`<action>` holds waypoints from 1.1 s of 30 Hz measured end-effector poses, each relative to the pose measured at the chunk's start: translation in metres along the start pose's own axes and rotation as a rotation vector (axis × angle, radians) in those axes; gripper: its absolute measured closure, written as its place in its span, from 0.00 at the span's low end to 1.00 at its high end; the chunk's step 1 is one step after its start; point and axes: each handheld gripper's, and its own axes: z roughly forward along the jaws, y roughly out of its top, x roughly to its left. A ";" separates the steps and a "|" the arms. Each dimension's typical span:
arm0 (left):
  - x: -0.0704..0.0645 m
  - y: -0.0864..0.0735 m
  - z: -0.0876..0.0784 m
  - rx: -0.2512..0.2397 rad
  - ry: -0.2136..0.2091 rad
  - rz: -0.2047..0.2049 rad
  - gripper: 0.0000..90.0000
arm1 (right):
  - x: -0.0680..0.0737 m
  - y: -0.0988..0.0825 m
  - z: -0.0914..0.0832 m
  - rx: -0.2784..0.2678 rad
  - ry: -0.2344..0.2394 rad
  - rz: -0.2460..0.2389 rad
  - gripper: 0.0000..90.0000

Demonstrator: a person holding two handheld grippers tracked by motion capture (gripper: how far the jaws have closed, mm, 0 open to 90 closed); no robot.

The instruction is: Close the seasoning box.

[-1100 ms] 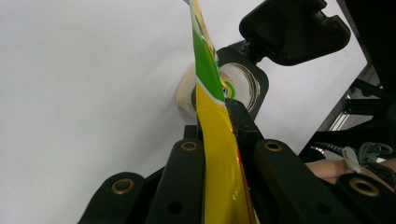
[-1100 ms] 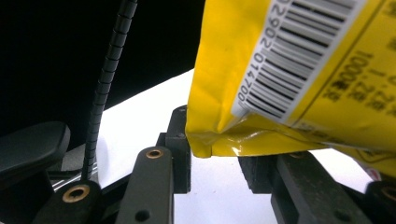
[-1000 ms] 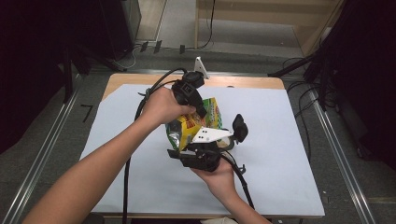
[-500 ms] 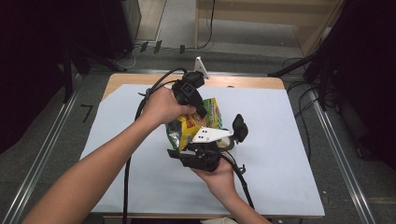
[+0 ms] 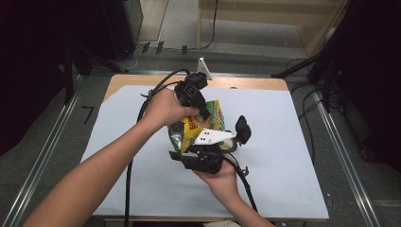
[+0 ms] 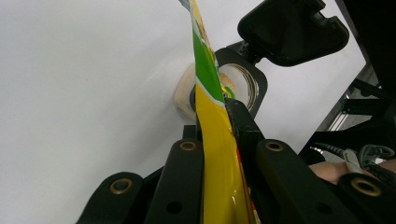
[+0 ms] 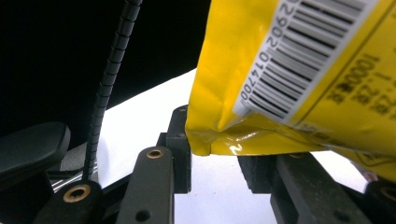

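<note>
I have a yellow-and-green snack bag (image 5: pixel 204 124) held up above the middle of the white tabletop (image 5: pixel 293 142), between my two tongs. My left tongs (image 5: pixel 198 109), reaching in from the far left, are clamped nearly flat on the bag's upper edge; in the left gripper view the film (image 6: pixel 218 154) runs up between the two black jaws, squeezed tight. My right tongs (image 5: pixel 198 158) sit on the near side under the bag, jaws part open; in the right gripper view the bag's barcoded bottom corner (image 7: pixel 243 126) hangs between the jaws, but I cannot tell whether the pads press on it. I judge this the gripping stage before pulling the bag open, so next I need a firm right-hand hold. A round roll of tape (image 6: pixel 233 88) lies on the sheet below. Around it are grey floor (image 5: pixel 42 156), cables and dark surroundings.
</note>
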 end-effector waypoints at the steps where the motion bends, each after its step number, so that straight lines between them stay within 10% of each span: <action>1: 0.000 0.000 0.000 0.000 0.002 0.001 0.95 | 0.000 0.000 0.000 0.000 0.000 0.000 0.78; 33: 0.001 -0.007 -0.006 -0.010 0.014 0.009 0.95 | 0.003 0.000 0.005 -0.003 0.014 -0.008 0.78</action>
